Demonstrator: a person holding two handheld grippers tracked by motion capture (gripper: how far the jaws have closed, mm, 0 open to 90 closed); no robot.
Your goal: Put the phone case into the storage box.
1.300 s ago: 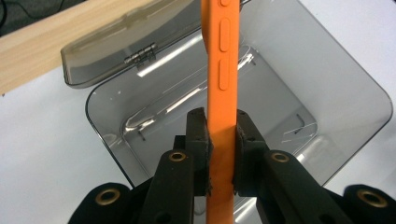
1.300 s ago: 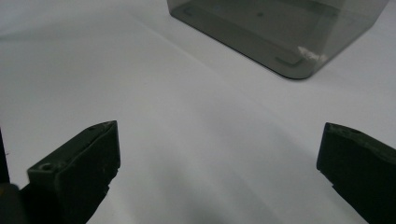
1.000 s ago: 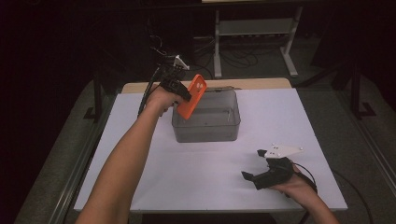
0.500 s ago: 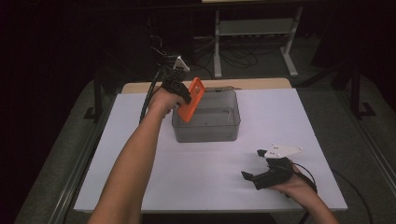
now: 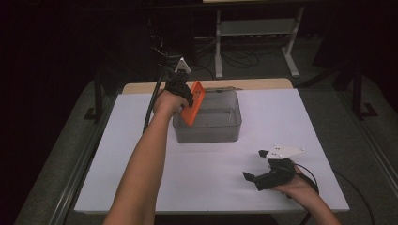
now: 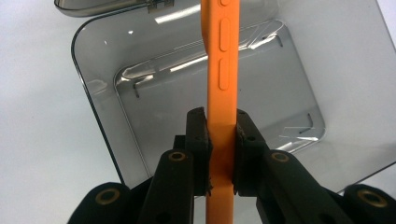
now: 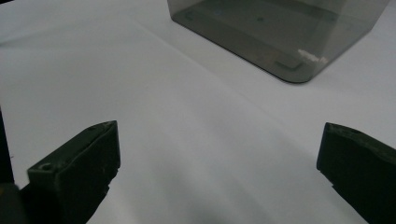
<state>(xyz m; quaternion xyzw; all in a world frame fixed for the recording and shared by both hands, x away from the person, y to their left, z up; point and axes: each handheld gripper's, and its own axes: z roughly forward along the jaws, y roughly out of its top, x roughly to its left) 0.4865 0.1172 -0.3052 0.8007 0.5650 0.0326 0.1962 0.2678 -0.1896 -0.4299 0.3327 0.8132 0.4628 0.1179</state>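
High view puts the flat orange phone case [image 5: 193, 102] tilted over the left rim of the smoky translucent plastic box [image 5: 220, 133], its lower end dipping toward the inside, so by the look of it the pick-up is done and the setting-down into the box is what remains. In the left gripper view the case [image 6: 223, 70] stands edge-on above the box floor [image 6: 187, 102], and the left tongs [image 6: 220, 140] are clenched on its thin sides. The box sits toward the back of the white worktop [image 5: 141, 178], its lid off. The right tongs [image 5: 256, 178] rest near the front right edge, spread wide with nothing between them. Compared with a second ago, the case and both hands sit in nearly the same places; little has changed.
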